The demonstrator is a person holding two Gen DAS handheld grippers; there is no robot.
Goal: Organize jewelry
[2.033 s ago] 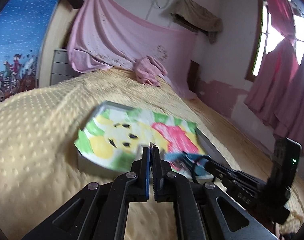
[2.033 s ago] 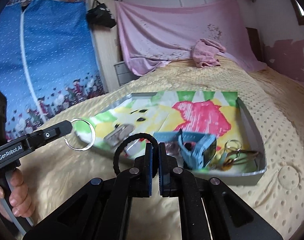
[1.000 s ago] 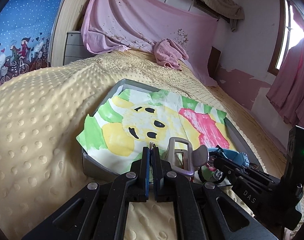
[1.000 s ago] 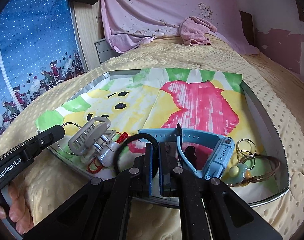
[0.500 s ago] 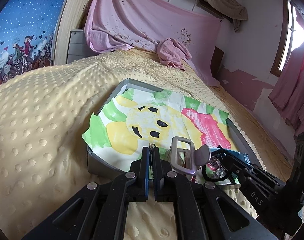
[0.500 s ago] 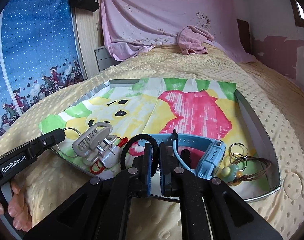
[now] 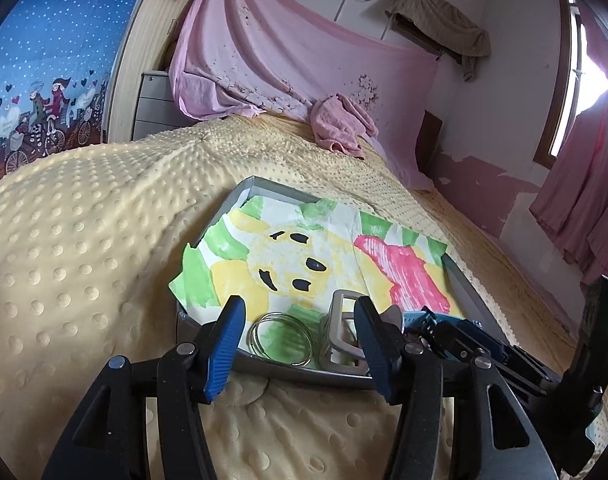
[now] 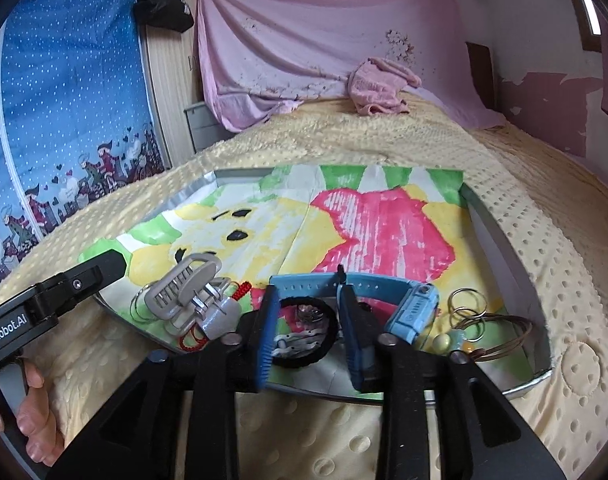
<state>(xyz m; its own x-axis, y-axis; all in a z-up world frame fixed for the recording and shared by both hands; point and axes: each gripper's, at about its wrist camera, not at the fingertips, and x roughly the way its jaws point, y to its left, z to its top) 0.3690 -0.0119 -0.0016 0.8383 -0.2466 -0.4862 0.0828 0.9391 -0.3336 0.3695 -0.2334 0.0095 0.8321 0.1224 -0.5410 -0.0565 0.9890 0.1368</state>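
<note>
A grey tray (image 7: pixel 272 364) (image 8: pixel 499 232) lined with a painted paper lies on the bed. My left gripper (image 7: pixel 300 312) is open at its near edge, with a silver wire bangle (image 7: pixel 280 338) lying in the tray between the fingers. A grey hair claw clip (image 7: pixel 343 332) (image 8: pixel 192 296) lies beside it. My right gripper (image 8: pixel 307 300) is open over a black hair tie (image 8: pixel 304 332) lying in the tray. A blue watch (image 8: pixel 383 296), silver rings (image 8: pixel 467 304) and a thin brown bangle (image 8: pixel 507 336) lie to the right.
The tray rests on a yellow dotted blanket (image 7: pixel 84 248). A crumpled pink cloth (image 7: pixel 339 124) lies at the far end of the bed. A grey drawer unit (image 7: pixel 152 104) stands at the back left. Pink curtains (image 7: pixel 583 216) hang at the right.
Both grippers have opened. The silver bangle has dropped from the left gripper into the tray. The black hair tie has dropped from the right gripper into the tray.
</note>
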